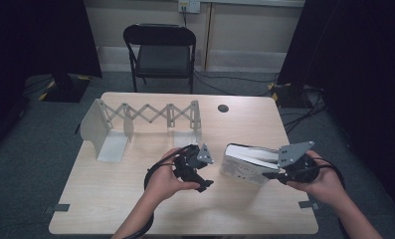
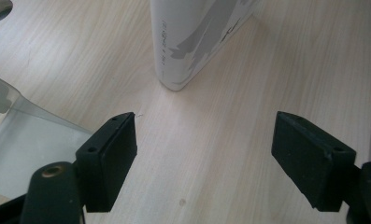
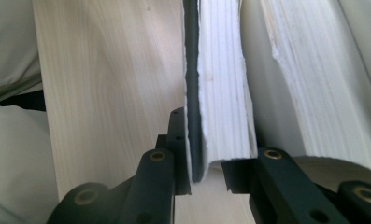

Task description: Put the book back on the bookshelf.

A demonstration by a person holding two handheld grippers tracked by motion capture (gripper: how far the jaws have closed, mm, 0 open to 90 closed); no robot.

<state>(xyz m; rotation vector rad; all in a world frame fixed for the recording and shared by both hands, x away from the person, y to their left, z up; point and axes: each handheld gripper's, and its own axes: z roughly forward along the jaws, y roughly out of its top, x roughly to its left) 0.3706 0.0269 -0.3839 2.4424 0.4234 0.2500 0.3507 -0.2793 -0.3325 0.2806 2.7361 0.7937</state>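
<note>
A thick white book [image 1: 245, 165] stands on the wooden table [image 1: 135, 199], right of centre, partly fanned open. My right gripper [image 1: 273, 174] is shut on its near edge. In the right gripper view the jaws pinch the dark cover [image 3: 191, 93] and a block of white pages [image 3: 220, 93], while more pages [image 3: 304, 84] splay off to the right. My left gripper [image 1: 207, 169] is open just left of the book, holding nothing. In the left gripper view its fingers [image 2: 109, 158] stand wide apart over bare wood, and the book's spine corner [image 2: 192, 42] lies ahead.
A white expandable book rack [image 1: 145, 117] with upright end plates stands at the back left; its base plate [image 2: 24, 144] lies beside my left gripper. A cable hole [image 1: 223, 108] is behind the book. A black chair [image 1: 160, 50] stands beyond the table.
</note>
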